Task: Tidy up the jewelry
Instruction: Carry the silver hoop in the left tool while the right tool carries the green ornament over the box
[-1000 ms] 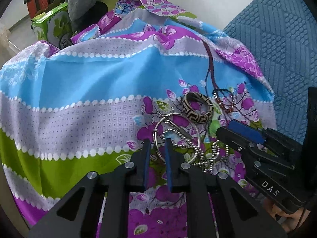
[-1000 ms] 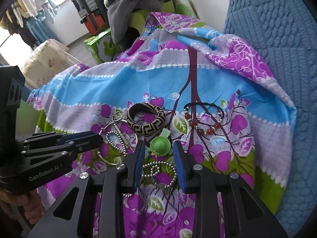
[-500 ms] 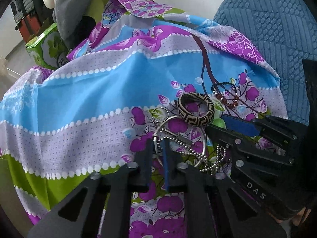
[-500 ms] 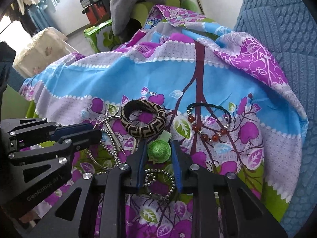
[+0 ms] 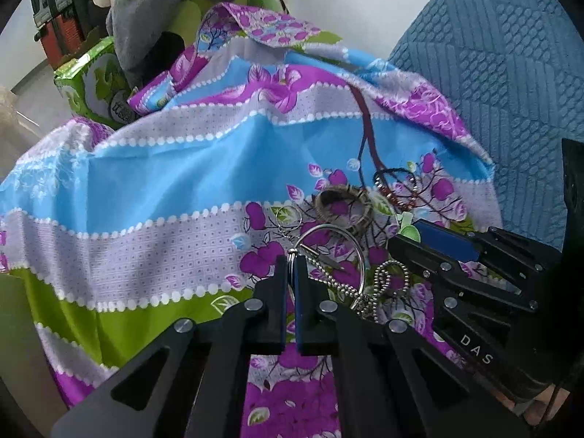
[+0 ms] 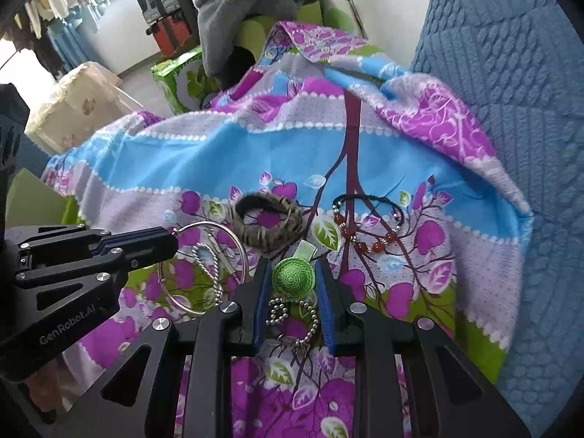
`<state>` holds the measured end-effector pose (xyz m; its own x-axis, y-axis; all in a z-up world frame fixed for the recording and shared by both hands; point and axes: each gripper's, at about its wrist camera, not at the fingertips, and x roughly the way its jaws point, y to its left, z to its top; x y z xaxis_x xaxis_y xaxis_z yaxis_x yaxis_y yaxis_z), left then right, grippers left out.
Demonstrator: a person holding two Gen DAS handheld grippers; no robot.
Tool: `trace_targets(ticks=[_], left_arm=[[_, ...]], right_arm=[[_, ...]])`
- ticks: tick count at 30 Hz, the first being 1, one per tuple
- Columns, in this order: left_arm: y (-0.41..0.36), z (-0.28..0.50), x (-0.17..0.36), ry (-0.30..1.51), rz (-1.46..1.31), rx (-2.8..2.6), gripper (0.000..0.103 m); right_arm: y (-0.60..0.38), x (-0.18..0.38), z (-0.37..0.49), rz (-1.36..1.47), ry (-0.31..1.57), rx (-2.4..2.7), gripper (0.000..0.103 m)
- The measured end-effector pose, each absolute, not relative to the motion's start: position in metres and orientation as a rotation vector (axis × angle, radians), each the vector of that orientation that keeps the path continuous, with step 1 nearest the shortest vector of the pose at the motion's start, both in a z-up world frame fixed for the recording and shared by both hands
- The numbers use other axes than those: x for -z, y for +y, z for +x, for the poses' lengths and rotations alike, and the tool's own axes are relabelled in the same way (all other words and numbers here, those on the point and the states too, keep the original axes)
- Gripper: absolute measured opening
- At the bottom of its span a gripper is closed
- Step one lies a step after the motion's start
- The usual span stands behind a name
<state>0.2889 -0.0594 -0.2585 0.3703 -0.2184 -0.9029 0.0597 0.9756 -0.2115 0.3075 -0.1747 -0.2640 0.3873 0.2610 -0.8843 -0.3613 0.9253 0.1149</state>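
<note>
Jewelry lies on a flowered cloth (image 5: 175, 168). My left gripper (image 5: 291, 261) is shut on the rim of a large silver ring (image 5: 359, 255), also in the right wrist view (image 6: 239, 244), and tilts it up. A ball chain (image 5: 383, 284) hangs by it. My right gripper (image 6: 293, 268) has its jaws around a green hat-shaped clip (image 6: 294, 277), touching its sides. A ball chain (image 6: 292, 314) lies under it. A woven black-and-tan bangle (image 6: 268, 224) and a red-bead bracelet (image 6: 365, 226) lie beyond.
A blue quilted cover (image 6: 511, 91) runs along the right. A grey garment (image 6: 252, 3), a green box (image 6: 182, 76) and cases (image 6: 160, 11) stand behind the cloth. A cream covered object (image 6: 76, 106) is at left.
My left jaws closed on the silver ring and raised its edge off the cloth. My right gripper moved forward until the green clip sits between its jaws.
</note>
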Motion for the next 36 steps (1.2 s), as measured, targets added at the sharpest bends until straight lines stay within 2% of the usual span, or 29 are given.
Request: trace_targets(ticks=[36], left_arm=[[0.002, 0.199, 0.1, 0.885, -0.178, 0.042, 0.002]], right_arm=[[-0.142, 0.118, 0.229, -0.084, 0.854, -0.459, 0.022]])
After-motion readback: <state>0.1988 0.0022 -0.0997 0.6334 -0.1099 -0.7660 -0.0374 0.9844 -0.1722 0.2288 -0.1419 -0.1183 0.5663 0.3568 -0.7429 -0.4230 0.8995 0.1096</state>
